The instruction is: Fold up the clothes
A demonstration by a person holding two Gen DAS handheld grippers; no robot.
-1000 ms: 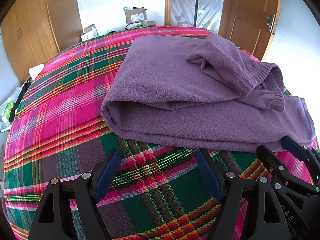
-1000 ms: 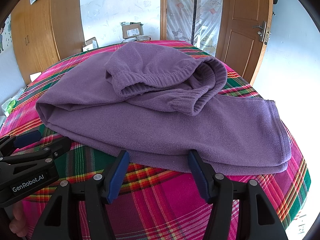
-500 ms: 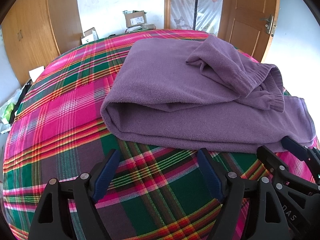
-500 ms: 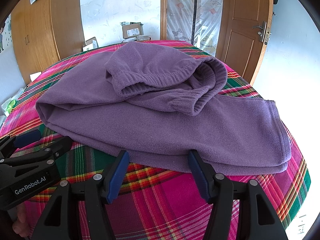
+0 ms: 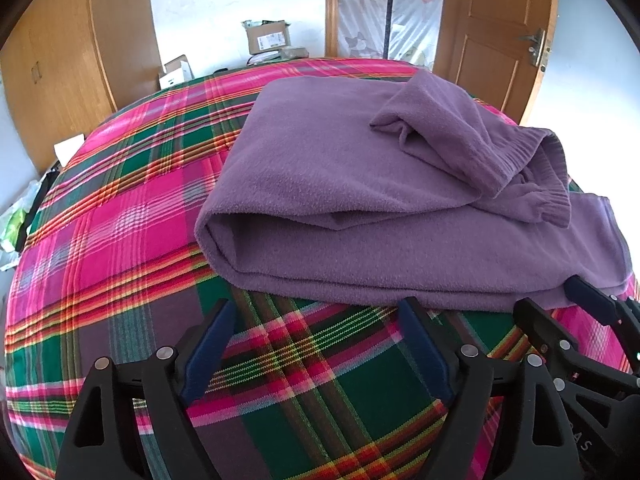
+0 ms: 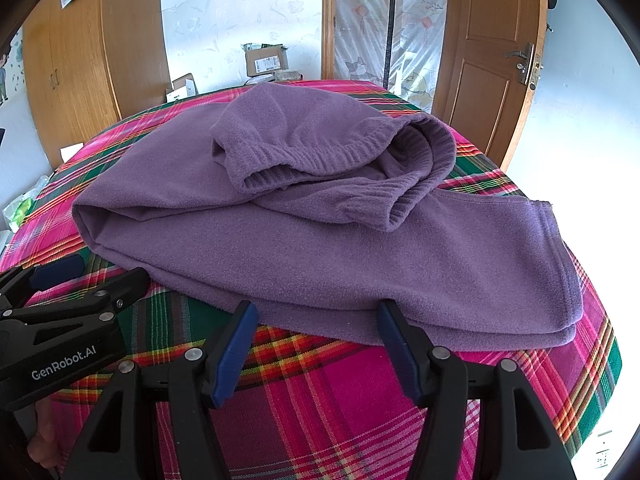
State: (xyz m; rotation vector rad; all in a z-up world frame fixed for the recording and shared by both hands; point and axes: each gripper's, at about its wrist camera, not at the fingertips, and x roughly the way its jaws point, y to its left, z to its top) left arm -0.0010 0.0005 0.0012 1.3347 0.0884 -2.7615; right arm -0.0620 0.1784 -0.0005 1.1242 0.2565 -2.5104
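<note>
A purple fleece garment with ribbed cuffs [image 5: 400,208], already folded into a thick, rough bundle, lies on a bed covered by a pink, green and red plaid blanket [image 5: 120,240]. It sits directly ahead of both pairs of tongs, its near hem just beyond their tips.

The left tongs [image 5: 316,344] stand released, blue-padded jaws spread over bare plaid with nothing between them; the rounded folded end of the garment lies just ahead, and most of the bundle runs off to their right. The right tongs [image 6: 316,340] are also released. Their jaws have just been opening a little wider, and nothing sits between them, though both tips come right up to the garment's near edge; whether they touch it I cannot tell.

The bundle's long axis runs crosswise to both pairs, from the folded end near the left tongs to the layered open hems beyond the right tongs. A ribbed sleeve or waistband lies heaped loosely on top, toward the far right side.

Judging by this, the right hand is nearer the cloth and better placed to take the near hem, while the left would need to reach forward to the folded end. The loose top piece looks likely to slip if the bundle is lifted.
</note>
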